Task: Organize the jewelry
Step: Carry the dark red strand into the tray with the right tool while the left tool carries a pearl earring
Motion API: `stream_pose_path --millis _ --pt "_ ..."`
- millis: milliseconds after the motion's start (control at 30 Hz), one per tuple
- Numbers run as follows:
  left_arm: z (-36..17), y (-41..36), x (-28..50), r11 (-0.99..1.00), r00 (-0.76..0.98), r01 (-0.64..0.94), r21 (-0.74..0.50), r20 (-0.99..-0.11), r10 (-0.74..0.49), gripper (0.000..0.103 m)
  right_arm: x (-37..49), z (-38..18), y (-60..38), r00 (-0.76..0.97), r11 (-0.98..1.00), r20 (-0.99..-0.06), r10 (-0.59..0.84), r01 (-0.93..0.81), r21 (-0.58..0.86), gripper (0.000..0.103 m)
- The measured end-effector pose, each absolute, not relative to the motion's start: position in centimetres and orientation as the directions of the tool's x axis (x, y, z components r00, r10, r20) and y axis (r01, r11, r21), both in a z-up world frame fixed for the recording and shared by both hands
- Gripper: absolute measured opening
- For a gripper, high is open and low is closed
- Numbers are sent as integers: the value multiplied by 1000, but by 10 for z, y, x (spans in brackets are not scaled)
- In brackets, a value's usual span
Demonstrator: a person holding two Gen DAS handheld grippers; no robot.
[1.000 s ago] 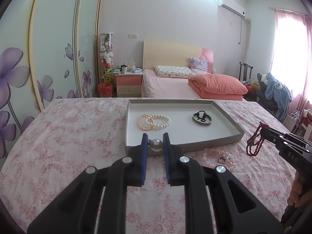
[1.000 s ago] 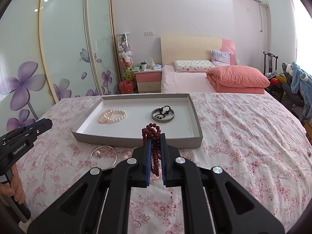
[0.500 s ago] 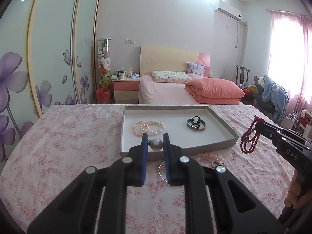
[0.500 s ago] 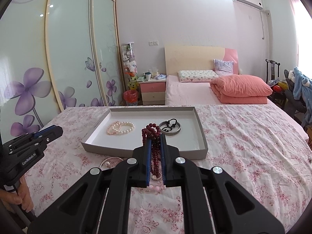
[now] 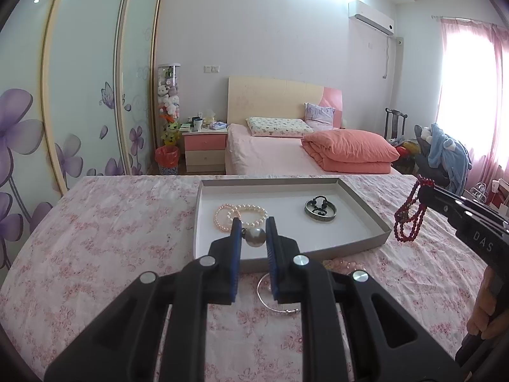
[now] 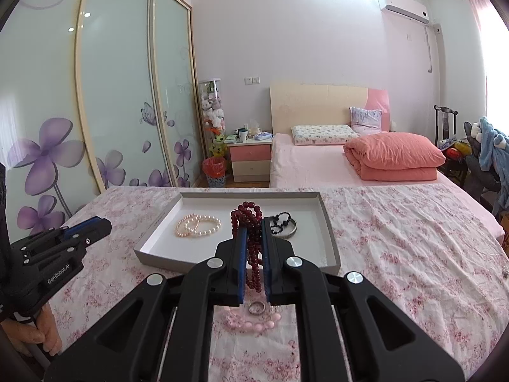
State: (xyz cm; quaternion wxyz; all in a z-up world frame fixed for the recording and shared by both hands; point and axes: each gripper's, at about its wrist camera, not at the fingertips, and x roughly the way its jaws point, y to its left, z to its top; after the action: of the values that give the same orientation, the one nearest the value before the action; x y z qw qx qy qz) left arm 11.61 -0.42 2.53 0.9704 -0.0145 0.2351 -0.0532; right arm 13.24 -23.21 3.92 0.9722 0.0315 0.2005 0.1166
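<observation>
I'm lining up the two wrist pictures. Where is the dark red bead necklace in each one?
Left wrist view: the red bead necklace hangs at the right edge from the right gripper, beside the tray.
Right wrist view: the necklace is at centre, clamped between that gripper's blue fingers.
Shared landmark: the grey tray holding the pearl bracelets.

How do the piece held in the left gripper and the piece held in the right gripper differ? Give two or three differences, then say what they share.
The left gripper pinches a single large silvery-grey pearl; the right gripper clamps a strand of many small dark red beads. The pearl sits compactly between the pads; the red beads loop above the fingers and dangle below. Shared: both are held in the air near the grey tray, not yet laid in it.
</observation>
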Motion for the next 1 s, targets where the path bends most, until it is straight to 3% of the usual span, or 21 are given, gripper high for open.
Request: stream_pose_path --millis 433,1000 --pt "29 -4 188 996 876 82 -43 -474 -93 16 186 52 -217 903 973 -363 231 -210 96 10" --pt "-8 -12 273 998 813 39 -44 -579 -57 16 279 7 -210 826 973 -516 228 -173 152 10"
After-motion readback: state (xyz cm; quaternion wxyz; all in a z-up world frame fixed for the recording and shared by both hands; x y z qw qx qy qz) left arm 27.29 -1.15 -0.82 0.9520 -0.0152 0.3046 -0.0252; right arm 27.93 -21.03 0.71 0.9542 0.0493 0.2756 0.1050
